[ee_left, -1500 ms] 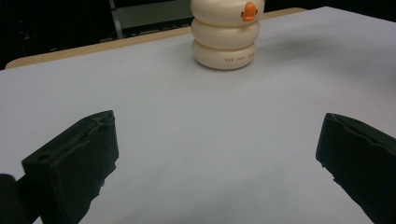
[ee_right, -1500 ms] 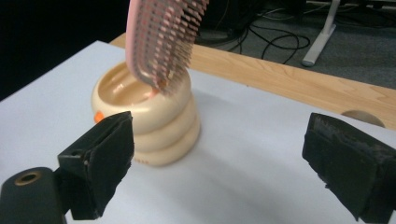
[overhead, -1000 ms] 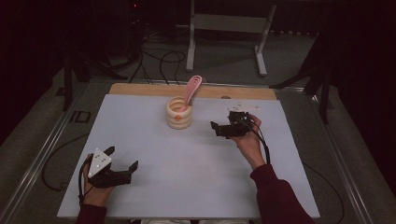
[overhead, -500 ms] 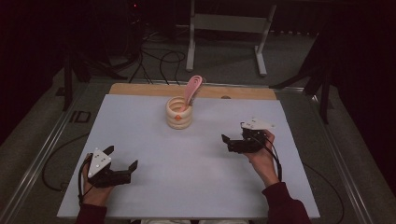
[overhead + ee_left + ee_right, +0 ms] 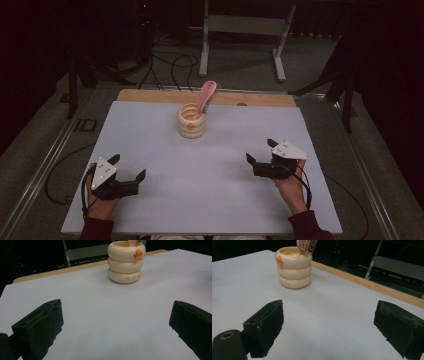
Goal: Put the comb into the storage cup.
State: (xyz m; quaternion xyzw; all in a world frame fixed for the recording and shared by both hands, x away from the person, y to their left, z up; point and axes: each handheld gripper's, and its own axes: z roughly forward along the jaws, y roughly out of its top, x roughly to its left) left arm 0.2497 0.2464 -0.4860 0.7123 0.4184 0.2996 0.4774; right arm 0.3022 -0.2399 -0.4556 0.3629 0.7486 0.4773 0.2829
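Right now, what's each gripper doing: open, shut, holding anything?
Left gripper: open, jaws wide apart, holding nothing, low over the white table.
Right gripper: open, jaws wide apart, holding nothing.

Both hands are gripping their claws low, jaws gaping wide: left claw (image 5: pixel 127 167) and right claw (image 5: pixel 259 151) are sitting well apart.

Ringed cup (image 5: pixel 192 121) stands on the table (image 5: pixel 150 135) near the middle of its far edge, a little left of centre. Brush (image 5: pixel 205 96) stands in the cup, leaning toward the far edge. Left gripper (image 5: pixel 128 168) sits by the near-left corner, right gripper (image 5: pixel 260 151) by the right edge nearer the front; both well apart from the cup.
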